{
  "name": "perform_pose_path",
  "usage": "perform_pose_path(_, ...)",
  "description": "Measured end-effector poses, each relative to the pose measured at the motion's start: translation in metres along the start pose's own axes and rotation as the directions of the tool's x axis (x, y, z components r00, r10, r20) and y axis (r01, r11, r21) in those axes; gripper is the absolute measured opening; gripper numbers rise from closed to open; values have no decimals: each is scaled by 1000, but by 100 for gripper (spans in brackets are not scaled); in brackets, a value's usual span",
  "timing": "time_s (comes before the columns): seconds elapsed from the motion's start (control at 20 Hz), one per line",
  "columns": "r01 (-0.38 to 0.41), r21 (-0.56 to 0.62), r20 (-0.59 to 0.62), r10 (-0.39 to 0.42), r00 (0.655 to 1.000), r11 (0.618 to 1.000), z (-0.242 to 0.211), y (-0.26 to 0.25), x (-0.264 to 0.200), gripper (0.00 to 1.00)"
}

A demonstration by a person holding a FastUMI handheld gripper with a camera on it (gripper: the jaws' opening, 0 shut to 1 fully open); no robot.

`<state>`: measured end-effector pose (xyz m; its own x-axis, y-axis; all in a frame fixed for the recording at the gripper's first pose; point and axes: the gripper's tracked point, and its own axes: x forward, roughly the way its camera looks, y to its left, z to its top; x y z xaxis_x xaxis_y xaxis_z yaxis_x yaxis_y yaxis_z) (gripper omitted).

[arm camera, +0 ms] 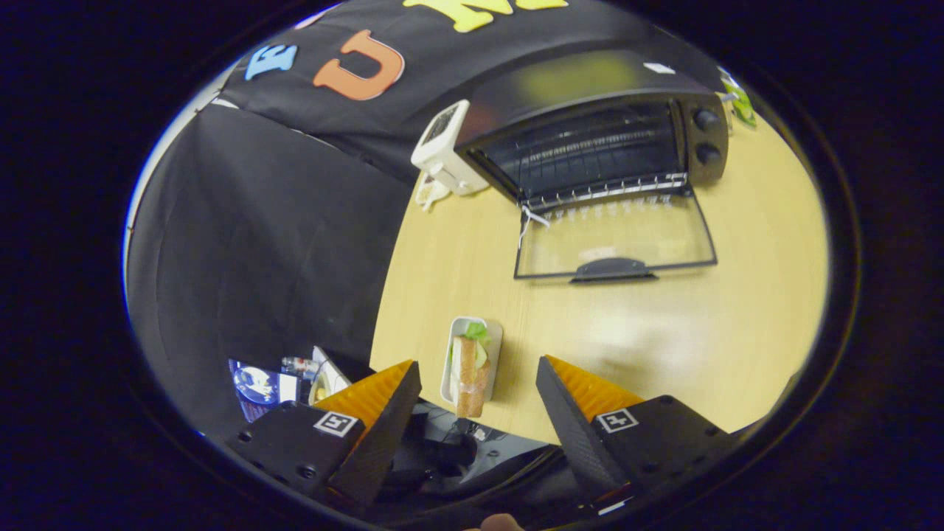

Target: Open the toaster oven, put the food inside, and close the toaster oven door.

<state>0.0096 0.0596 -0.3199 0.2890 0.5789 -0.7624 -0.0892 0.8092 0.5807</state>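
Observation:
A black toaster oven (590, 118) stands at the far side of the wooden table (723, 317). Its glass door (616, 236) lies folded down flat toward me, handle nearest, and the wire rack (605, 190) inside shows. A sandwich with green lettuce (470, 372) rests on a small white tray (494, 346) near the table's front edge. My gripper (478, 369) is open, held above the table edge, and the sandwich sits between the two fingertips, touched by neither.
A white appliance (441, 151) stands just left of the oven. A green packet (741, 103) lies behind the oven on the right. Boxes and small items (287, 376) sit on the floor left of the table.

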Motion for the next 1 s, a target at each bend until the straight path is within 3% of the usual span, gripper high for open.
perform_pose_path(0.45, -20, 34, -181, 25, 983, 999, -46, 7, 81, 95)
perform_pose_path(0.6, -28, 31, -195, 34, 980, 999, -49, 8, 89, 82)
perform_pose_path(1.0, -43, 11, -235, 45, 971, 999, -51, 14, 86, 36)
